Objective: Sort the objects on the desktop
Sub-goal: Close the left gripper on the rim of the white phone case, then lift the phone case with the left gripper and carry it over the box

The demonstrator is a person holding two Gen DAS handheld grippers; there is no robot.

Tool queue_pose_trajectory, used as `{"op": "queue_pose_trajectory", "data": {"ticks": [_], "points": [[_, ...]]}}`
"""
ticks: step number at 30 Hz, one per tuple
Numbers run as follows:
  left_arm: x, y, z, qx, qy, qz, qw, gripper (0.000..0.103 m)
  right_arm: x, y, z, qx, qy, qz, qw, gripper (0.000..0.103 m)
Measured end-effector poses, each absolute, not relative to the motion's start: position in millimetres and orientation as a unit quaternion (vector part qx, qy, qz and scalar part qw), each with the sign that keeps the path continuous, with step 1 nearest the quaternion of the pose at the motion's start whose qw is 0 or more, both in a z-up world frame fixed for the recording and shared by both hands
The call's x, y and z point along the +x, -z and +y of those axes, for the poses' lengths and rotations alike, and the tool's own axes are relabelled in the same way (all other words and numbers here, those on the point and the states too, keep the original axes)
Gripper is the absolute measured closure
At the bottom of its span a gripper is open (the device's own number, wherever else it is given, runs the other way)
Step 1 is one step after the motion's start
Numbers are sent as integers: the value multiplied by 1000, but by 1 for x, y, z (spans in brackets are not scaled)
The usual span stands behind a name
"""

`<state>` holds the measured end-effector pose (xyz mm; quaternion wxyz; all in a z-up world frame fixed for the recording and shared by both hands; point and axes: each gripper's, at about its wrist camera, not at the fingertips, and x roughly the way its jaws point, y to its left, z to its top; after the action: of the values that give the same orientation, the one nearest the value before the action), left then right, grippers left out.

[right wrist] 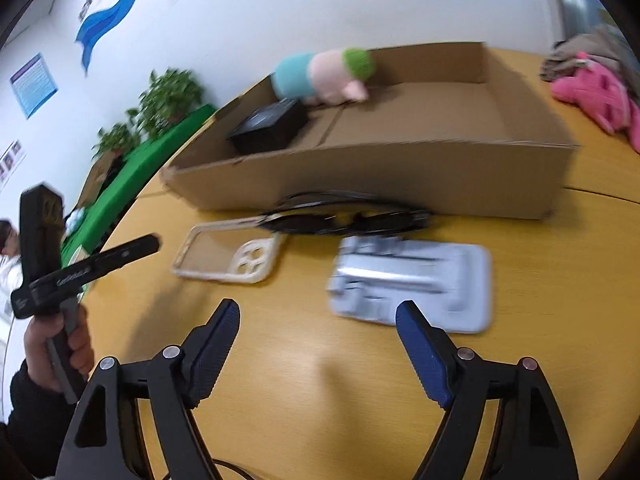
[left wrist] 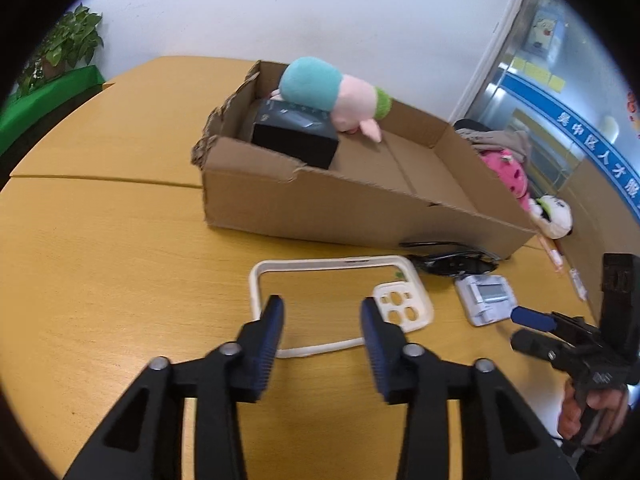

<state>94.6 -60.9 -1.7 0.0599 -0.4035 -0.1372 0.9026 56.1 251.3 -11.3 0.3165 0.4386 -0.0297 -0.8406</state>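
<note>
A cardboard box [left wrist: 320, 208] [right wrist: 400, 176] lies on the wooden table. It holds a black box [left wrist: 296, 136] [right wrist: 268, 128] and a plush toy [left wrist: 332, 92] [right wrist: 324, 74]. In front of it lie a clear phone case [left wrist: 340, 304] [right wrist: 228, 256], black sunglasses [left wrist: 452, 262] [right wrist: 348, 218] and a white-grey device [left wrist: 486, 298] [right wrist: 412, 284]. My left gripper [left wrist: 322, 316] is open, just above the phone case. My right gripper [right wrist: 318, 316] is open, just short of the device, and also shows in the left wrist view [left wrist: 532, 320].
Pink plush and grey cloth [left wrist: 504, 160] [right wrist: 592, 88] lie beyond the box's right end, with a white plush [left wrist: 554, 216]. Potted plants [left wrist: 68, 44] [right wrist: 172, 96] stand on a green-covered ledge at the left. The table edge runs close behind the box.
</note>
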Motion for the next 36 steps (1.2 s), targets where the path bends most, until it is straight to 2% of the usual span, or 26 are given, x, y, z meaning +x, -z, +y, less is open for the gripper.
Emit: {"op": "queue_pose_trajectory", "data": {"ticks": [5, 10, 11, 12, 14, 16, 17, 21, 24, 36], "points": [[79, 29, -73, -437, -886, -147, 51, 61, 62, 12, 196, 431, 832, -11, 351, 19], [74, 32, -78, -437, -889, -127, 55, 64, 42, 26, 170, 433, 846, -29, 308, 20], [74, 31, -80, -437, -888, -129, 54, 72, 38, 31, 166, 439, 846, -27, 302, 25], [73, 33, -82, -438, -888, -130, 52, 84, 35, 38, 161, 444, 845, -20, 298, 31], [74, 34, -88, -440, -887, -134, 50, 96, 30, 43, 153, 442, 848, -10, 293, 36], [74, 36, -92, -439, -885, -142, 60, 96, 28, 44, 148, 432, 860, 9, 272, 47], [75, 36, -92, -439, -885, -141, 60, 96, 27, 44, 147, 429, 862, 13, 268, 59], [79, 36, -89, -438, -888, -128, 53, 96, 32, 45, 144, 422, 871, 48, 247, 83], [85, 36, -88, -437, -888, -132, 55, 97, 35, 45, 153, 428, 870, 37, 243, 92], [113, 17, -73, -414, -899, -130, 56, 97, 61, 37, 178, 418, 868, 7, 269, 92]]}}
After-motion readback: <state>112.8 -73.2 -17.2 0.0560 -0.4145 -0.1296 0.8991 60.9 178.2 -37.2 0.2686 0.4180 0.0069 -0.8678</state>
